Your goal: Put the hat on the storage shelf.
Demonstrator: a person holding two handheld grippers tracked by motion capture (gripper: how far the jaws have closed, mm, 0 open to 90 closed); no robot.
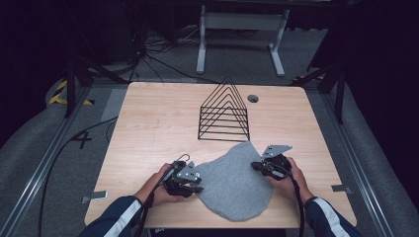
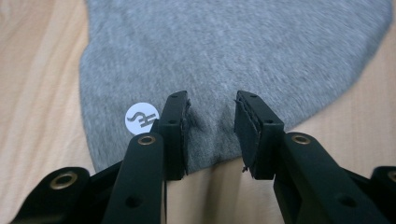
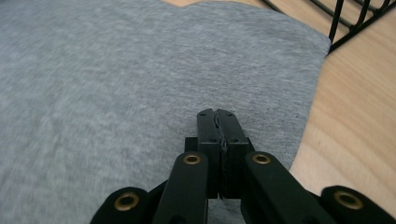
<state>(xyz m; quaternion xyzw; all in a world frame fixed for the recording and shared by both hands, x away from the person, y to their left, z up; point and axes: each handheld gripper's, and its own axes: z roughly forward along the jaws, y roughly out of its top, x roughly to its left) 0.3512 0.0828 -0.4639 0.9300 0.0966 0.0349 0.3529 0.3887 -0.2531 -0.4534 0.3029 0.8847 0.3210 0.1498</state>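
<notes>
A grey cloth [image 1: 232, 182] lies flat on the wooden table [image 1: 148, 123] near its front edge. My left gripper [image 1: 197, 180] is at the cloth's left edge. In the left gripper view its jaws [image 2: 211, 105] stand apart, with the cloth's edge [image 2: 233, 46] slightly puckered between them; the pads do not press on it. A white round label [image 2: 141, 118] sits on the cloth beside the left jaw. My right gripper [image 1: 257, 165] rests at the cloth's right edge. Its jaws [image 3: 218, 114] are shut over the fabric [image 3: 116, 70]; whether any fabric is pinched I cannot tell.
A black wire rack [image 1: 224, 111] with triangular dividers stands just behind the cloth at the table's middle; its corner [image 3: 355, 14] appears in the right gripper view. A round cable hole [image 1: 253, 98] sits near the back edge. Bare wood lies to the left and right.
</notes>
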